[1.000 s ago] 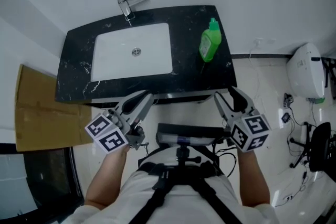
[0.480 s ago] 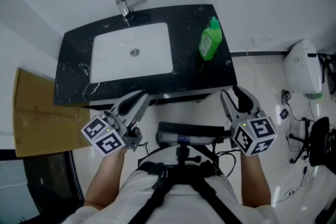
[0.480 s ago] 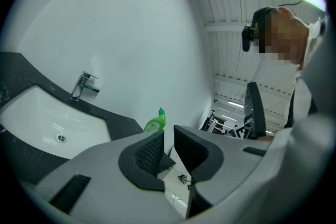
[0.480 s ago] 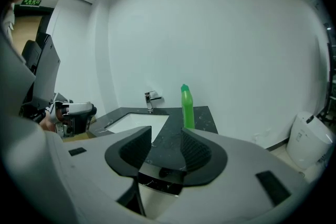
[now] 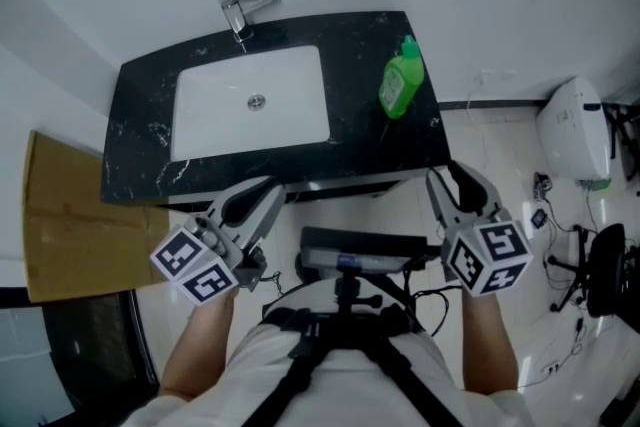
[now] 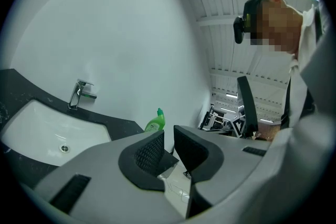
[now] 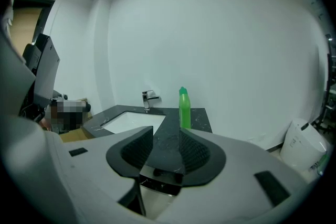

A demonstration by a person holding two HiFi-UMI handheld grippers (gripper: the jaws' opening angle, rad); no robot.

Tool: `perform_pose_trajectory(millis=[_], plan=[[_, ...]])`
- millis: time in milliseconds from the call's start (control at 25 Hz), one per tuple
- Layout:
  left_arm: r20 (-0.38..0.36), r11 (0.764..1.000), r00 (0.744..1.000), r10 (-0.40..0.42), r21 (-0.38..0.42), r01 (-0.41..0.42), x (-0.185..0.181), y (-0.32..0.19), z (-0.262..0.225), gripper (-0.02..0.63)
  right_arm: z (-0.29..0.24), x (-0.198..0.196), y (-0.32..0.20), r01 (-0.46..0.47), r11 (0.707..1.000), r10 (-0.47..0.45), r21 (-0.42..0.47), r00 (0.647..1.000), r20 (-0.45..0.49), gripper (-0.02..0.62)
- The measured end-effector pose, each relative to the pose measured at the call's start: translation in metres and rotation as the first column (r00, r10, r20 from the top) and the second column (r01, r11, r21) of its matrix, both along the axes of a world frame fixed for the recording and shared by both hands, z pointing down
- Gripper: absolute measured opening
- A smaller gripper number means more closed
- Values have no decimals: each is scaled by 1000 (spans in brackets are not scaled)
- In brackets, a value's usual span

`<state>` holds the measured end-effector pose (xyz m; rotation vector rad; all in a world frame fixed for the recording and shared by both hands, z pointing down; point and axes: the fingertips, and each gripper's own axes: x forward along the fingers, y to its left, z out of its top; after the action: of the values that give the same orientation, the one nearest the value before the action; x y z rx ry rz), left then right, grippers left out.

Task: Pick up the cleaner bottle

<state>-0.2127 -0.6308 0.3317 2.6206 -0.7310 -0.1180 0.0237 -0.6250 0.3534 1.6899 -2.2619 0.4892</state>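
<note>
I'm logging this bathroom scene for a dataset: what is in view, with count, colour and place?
cleaner bottle: one, green, upright on the countertop's right end, beside the basin
countertop: one, black marbled, against the white wall
sink basin: one, white, set in the countertop
faucet: one, chrome, behind the basin
cardboard: one flat piece, brown, left of the countertop
rounded object: one, white, right of the countertop; what it is cannot be told
left claw: one, grey, jaws slightly apart, empty, short of the countertop
right claw: one, grey, jaws apart, empty, pointing toward the bottle
</note>
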Motion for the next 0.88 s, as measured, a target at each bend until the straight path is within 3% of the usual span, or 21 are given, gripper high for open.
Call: perform_pose_trajectory(millis=[880], plan=[[-20,999,1000,3,-36,-3,5,-1,8,52,10,14,-12,-43,999,43,3,999,-16,161]])
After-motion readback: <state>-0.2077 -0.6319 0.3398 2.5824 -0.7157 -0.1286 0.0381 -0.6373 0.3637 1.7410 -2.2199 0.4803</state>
